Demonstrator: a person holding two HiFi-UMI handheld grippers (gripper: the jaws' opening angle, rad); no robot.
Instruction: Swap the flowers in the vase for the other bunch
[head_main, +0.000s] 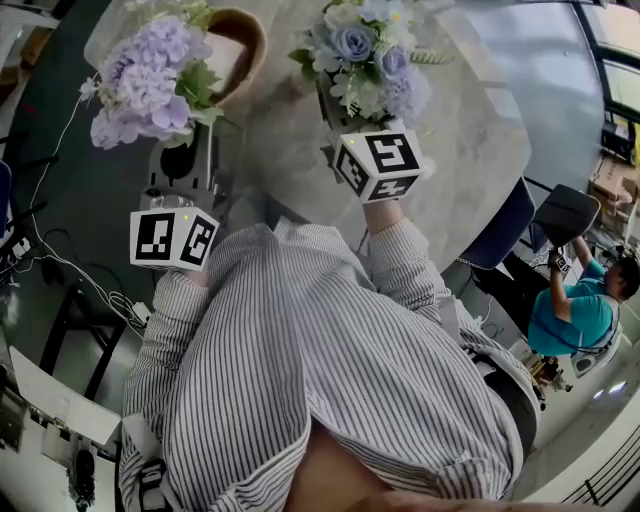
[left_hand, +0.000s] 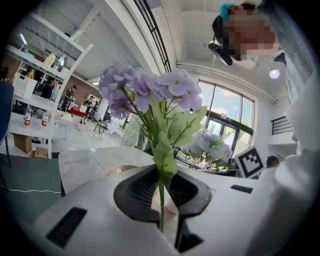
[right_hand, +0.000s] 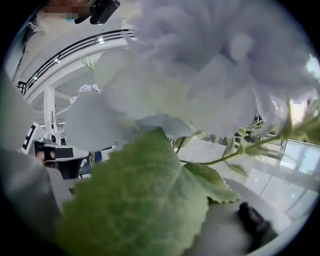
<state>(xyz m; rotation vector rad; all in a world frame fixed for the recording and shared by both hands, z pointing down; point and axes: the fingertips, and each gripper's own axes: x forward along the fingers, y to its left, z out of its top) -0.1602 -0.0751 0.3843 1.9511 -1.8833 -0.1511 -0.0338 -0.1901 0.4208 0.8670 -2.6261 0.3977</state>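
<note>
The worktop (head_main: 470, 140) is a pale slab of grey-veined stone with a rounded edge. A tan, round, bowl-like thing (head_main: 252, 38) lies on it near the far side. The dark floor (head_main: 70, 190) lies to its left, with white cables (head_main: 62, 265) trailing over it.

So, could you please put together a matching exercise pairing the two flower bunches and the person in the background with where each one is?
Things:
1. purple bunch
2. blue and white bunch
3. person in a teal shirt

Places:
a. at the right edge of the head view
b. stem clamped in the left gripper
c. just ahead of the right gripper

Pairs: 1-b, 2-c, 3-a.
</note>
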